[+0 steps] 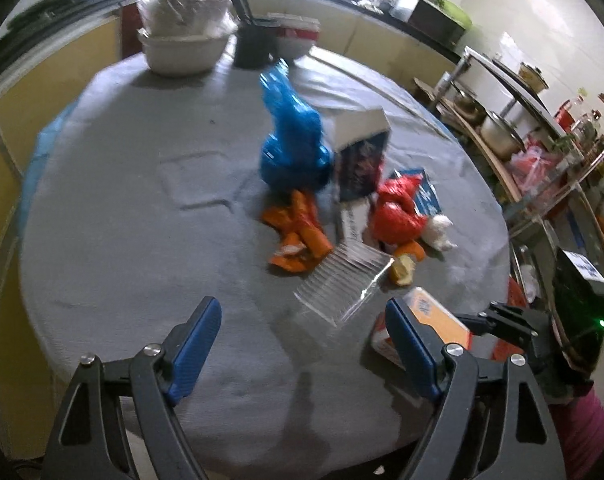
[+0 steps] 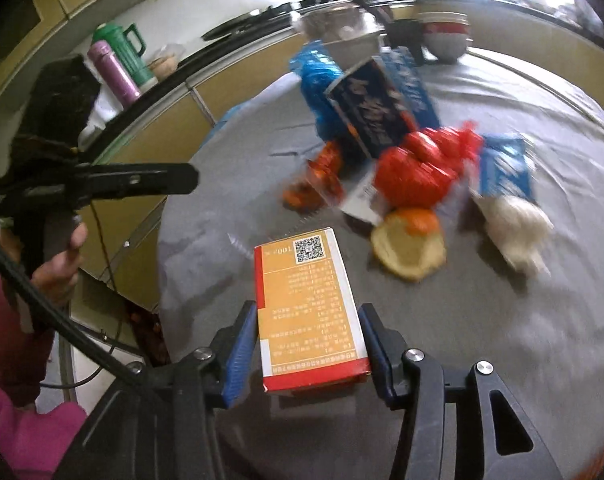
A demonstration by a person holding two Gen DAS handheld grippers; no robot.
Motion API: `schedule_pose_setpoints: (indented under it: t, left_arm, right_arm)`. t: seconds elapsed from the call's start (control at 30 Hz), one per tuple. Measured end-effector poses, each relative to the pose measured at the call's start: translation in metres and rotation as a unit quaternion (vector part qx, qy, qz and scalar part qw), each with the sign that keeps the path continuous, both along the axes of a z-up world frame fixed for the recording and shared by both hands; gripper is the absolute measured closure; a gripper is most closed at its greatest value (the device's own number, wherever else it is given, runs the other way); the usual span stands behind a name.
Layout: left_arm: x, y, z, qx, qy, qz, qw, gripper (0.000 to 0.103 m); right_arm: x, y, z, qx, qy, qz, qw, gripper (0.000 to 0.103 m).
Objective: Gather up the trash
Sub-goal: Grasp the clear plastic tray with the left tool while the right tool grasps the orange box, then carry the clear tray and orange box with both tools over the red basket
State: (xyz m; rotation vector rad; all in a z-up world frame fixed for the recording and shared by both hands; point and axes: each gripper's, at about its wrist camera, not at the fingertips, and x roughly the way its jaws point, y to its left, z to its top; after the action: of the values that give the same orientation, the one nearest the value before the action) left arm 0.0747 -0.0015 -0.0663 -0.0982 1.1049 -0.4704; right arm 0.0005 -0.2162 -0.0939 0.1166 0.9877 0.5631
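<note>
Between my right gripper's blue pads lies an orange-and-white carton — both pads sit at its long sides, the left one touching, the right one so close I cannot tell whether it presses. It lies flat on the grey round table, its long axis running straight away from me along my fingers, the end with the square code farthest off and the red-edged end nearest.

My left gripper stands wide apart with nothing between its pads, hovering over bare cloth near the table's edge. Just ahead of it lies a clear ribbed plastic tray.

Only the left view shows that tray plainly and the white basin at the far side. Only the right view shows the carton's printed face, and the hand on the other grip.

Past the carton sit orange peel, a red bag, a blue bag and a dark blue box.
</note>
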Motion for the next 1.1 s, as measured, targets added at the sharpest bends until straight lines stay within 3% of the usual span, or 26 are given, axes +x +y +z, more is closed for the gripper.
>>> schedule_pose_setpoints:
  t: [0.1,0.2,0.33,0.53,0.6,0.67,0.73,1.1]
  left_arm:
    - [0.002,-0.014,-0.012,0.005,0.022,-0.007,0.9997,0.019]
    - [0.000,-0.029,-0.019,0.037,0.004,-0.009,0.9993,0.019]
    - [0.000,-0.044,-0.026,0.050,-0.003,-0.023,0.9985,0.019]
    - [0.011,-0.055,-0.037,0.071,-0.024,-0.035,0.9966,0.020]
    - [0.015,-0.054,-0.044,0.063,-0.006,-0.037,0.9973,0.042]
    - [0.018,-0.052,-0.053,0.057,0.021,-0.036,0.9975,0.072]
    - [0.016,-0.049,-0.056,0.053,0.021,-0.031,0.9979,0.080]
    - [-0.010,-0.048,-0.040,0.033,0.017,-0.017,0.9992,0.084]
  right_arm:
    - [-0.017,-0.024,0.004,-0.002,-0.003,-0.038,0.999,0.049]
    - [-0.027,-0.049,0.008,0.021,-0.007,-0.085,0.996,0.049]
    - [-0.039,-0.070,0.010,0.050,-0.012,-0.127,0.991,0.049]
    - [-0.046,-0.076,0.009,0.074,-0.008,-0.146,0.986,0.050]
    - [-0.042,-0.074,0.007,0.078,-0.010,-0.149,0.986,0.050]
    - [-0.043,-0.076,0.008,0.082,-0.014,-0.154,0.985,0.049]
    - [-0.045,-0.079,0.009,0.089,-0.017,-0.161,0.983,0.049]
    - [-0.050,-0.093,0.010,0.099,-0.030,-0.196,0.975,0.049]
